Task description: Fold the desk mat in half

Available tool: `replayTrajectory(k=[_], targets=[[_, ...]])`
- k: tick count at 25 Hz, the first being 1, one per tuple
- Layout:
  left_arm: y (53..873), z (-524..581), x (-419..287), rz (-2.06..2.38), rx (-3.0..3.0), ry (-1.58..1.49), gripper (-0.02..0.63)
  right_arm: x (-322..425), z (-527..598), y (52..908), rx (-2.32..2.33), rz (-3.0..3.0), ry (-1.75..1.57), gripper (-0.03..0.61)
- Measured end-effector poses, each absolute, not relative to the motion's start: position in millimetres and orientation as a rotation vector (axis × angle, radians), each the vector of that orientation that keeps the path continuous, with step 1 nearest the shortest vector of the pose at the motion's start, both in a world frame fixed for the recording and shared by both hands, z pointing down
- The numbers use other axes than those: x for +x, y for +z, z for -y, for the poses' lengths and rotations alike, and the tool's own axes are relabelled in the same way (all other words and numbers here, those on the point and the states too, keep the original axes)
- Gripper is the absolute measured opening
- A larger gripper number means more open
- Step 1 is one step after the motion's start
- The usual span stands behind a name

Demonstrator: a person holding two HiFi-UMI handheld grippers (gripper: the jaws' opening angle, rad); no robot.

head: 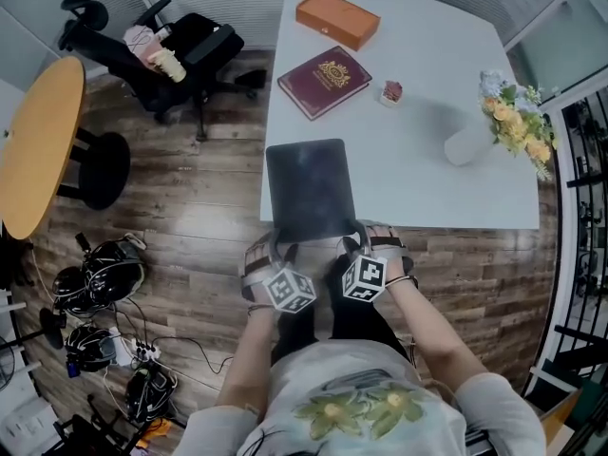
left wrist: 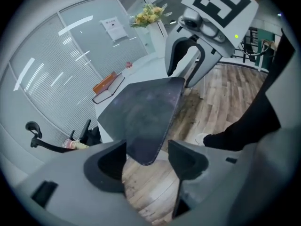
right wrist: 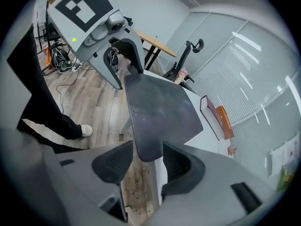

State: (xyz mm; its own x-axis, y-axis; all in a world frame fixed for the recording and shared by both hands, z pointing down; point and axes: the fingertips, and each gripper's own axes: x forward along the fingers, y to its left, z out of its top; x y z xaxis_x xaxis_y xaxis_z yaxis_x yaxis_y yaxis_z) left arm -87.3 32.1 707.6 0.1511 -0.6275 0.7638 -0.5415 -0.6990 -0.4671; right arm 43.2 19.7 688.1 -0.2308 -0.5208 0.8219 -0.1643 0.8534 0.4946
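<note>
**Item: desk mat [head: 309, 188], dark, flat, one sheet.**
Location: left near corner of the white bench [head: 427, 112]. Its left side runs along the bench's left edge, and its near short edge sticks out past the bench front, over the wooden floor [head: 190, 217].

**Axis:** the longer side appears to run straight away from you, so the fold line would cross it from left to right.

**Left claw [head: 274, 247]:** at the mat's near left corner. In the left gripper view the jaws of this claw [left wrist: 148, 154] stand apart, with the rounded corner of the mat [left wrist: 141, 112] lying between them. Nothing is gripped.

**Right claw [head: 366, 237]:** at the near right corner. In the right gripper view this claw [right wrist: 148, 157] is likewise spread, with a narrower gap. The mat [right wrist: 160, 112] has its corner tucked between the pads, and no pinch is evident.

**Relation that matters:** the mat lies dead ahead of both claws, one corner to each, and neither claw is nearer than the other. The free edge is the one at your claws, and the edge it must meet is the far one.

**Neighbour:** a burgundy book [head: 324, 82] lies beyond the far edge, close to it but apart.

**Judgement:** clamp both corners evenly before you lift. An uneven hold would likely skew the fold.
</note>
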Motion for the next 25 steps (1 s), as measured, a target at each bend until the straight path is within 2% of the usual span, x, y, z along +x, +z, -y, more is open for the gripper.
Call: replayTrajectory(k=[2,9,13,18,25], targets=[[707.1,-30.1,-86.8,-1.219,-2.343,-1.571,0.259,44.4,-17.6,689.3,0.525,1.794,-0.384,0.202],[705.0,-30.9,-90.0,-1.278,-2.436,-1.501,0.221,42.8,-24.1,689.7,0.507,1.823,-0.424,0.095],[706.8,-36.9,-83.6,-1.235,-2.467,-1.499,0.127,44.5,-26.1,685.9,0.549,1.856,-0.393,0.047],[701.4,-41.1,-81.9,-1.249,-2.469,-1.472,0.057,44.5,-23.9,679.5,0.582,1.877,-0.343,0.035],[688.8,-39.2,-83.0,-1.29,-2.524,-1.443,0.023,45.2,-20.0,671.6,0.606,1.906,-0.287,0.031]])
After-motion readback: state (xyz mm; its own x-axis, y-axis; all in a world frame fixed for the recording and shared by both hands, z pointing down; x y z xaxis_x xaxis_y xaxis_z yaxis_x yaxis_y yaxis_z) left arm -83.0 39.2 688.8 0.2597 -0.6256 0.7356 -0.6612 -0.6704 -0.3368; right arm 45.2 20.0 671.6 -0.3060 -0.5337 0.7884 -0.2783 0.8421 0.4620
